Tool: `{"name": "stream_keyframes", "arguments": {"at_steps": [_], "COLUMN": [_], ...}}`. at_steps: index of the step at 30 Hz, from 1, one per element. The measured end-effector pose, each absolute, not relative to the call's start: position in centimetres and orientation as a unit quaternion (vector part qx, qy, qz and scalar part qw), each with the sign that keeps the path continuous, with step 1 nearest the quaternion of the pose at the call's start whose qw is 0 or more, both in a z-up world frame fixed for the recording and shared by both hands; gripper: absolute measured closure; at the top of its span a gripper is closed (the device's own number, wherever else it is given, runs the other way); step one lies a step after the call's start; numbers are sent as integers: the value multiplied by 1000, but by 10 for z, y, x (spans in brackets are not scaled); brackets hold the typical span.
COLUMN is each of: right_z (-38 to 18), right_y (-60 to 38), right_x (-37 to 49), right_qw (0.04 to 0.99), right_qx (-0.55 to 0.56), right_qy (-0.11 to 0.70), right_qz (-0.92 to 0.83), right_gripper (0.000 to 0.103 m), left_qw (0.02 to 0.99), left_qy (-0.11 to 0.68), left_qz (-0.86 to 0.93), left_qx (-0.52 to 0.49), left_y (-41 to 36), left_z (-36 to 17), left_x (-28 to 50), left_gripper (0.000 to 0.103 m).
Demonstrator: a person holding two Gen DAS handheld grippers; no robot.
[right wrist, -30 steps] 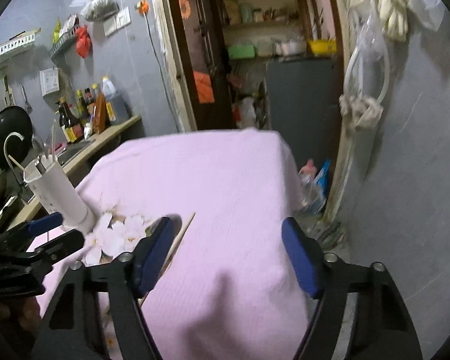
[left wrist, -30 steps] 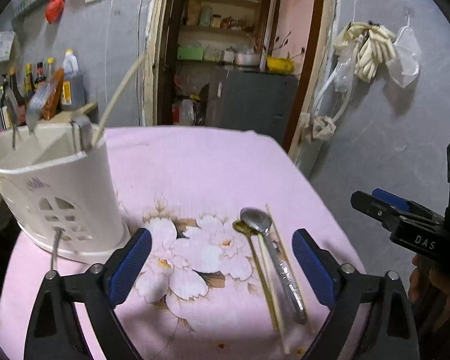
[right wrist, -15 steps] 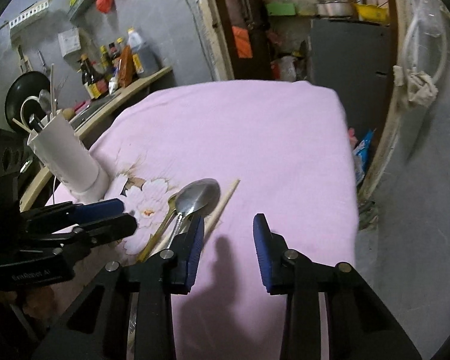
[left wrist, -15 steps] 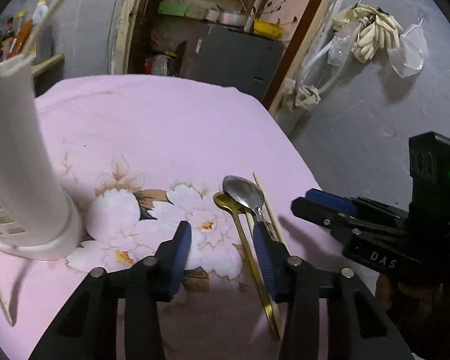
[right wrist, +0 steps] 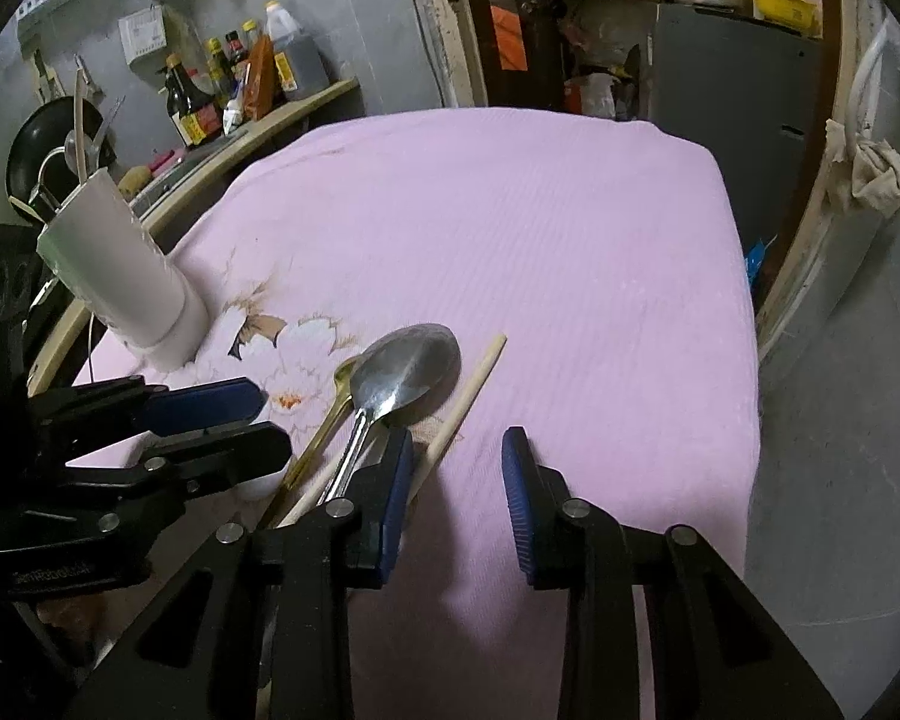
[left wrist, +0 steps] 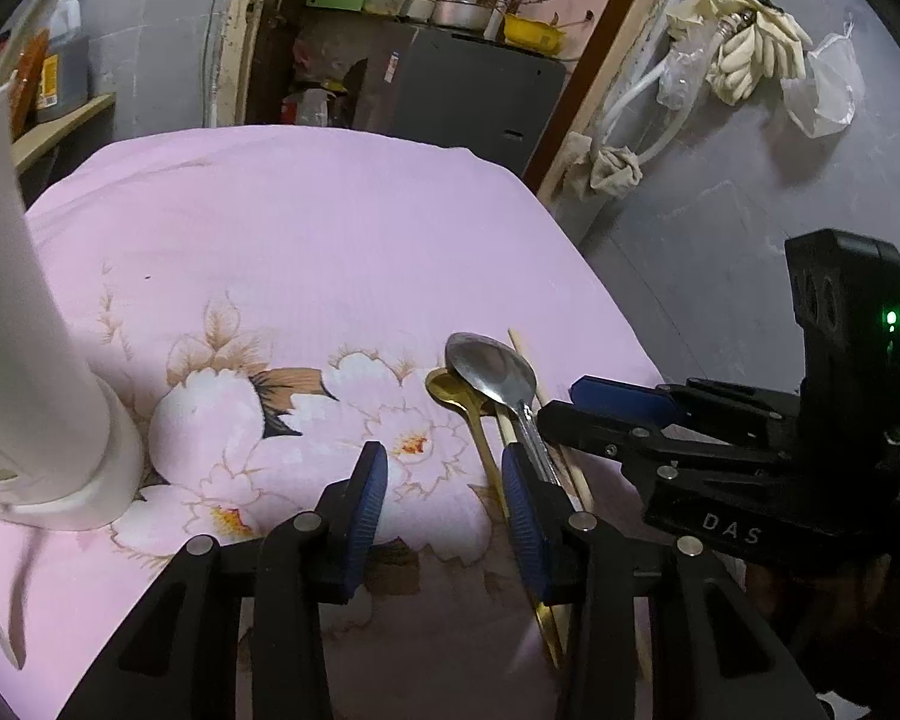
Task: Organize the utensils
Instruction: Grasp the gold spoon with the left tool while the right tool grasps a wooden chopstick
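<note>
left hand-held gripper point(left wrist: 444, 489): tilted down, closing, nothing between; right hand-held gripper point(right wrist: 456, 489): same, beside spoons point(right wrist: 402, 378)

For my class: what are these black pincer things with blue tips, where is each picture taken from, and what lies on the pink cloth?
No robot here: a person holds one hand-held gripper in each hand, and each carries a wide-angle camera looking along its two fingers. One picture looks out from the left gripper, the other from the right gripper; each also shows the other from the side. On the pink flowered cloth lie a silver spoon, a gold spoon and wooden chopsticks, side by side. A white utensil holder stands nearby. Both pairs of fingers are closing, but nothing is held yet.
</note>
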State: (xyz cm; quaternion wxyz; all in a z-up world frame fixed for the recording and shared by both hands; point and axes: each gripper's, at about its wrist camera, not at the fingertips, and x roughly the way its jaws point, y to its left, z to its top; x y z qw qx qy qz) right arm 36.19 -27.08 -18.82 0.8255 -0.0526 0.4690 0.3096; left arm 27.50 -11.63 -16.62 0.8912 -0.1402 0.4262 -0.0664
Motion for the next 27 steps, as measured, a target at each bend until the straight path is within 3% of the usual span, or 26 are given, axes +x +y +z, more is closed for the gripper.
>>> {"name": "stream_keyframes", "arguments": {"at_steps": [13, 17, 27], "right_z": [-191, -192, -192], "right_y": [-285, -278, -261], "right_x": [373, 384, 379], "right_qw": [805, 797, 794], "right_qx": [-52, -58, -82], "right_qy": [509, 524, 550], "right_qz": [299, 294, 246], "right_gripper": [76, 78, 79], "left_qw": [867, 850, 839], "left_qy": [475, 492, 507], "left_qz": [-110, -115, -109], "left_qx": [-107, -147, -162], "left_y": [-128, -118, -116], "left_z": [-172, -174, -178], "left_x": [304, 311, 311], "left_gripper": [85, 91, 94]}}
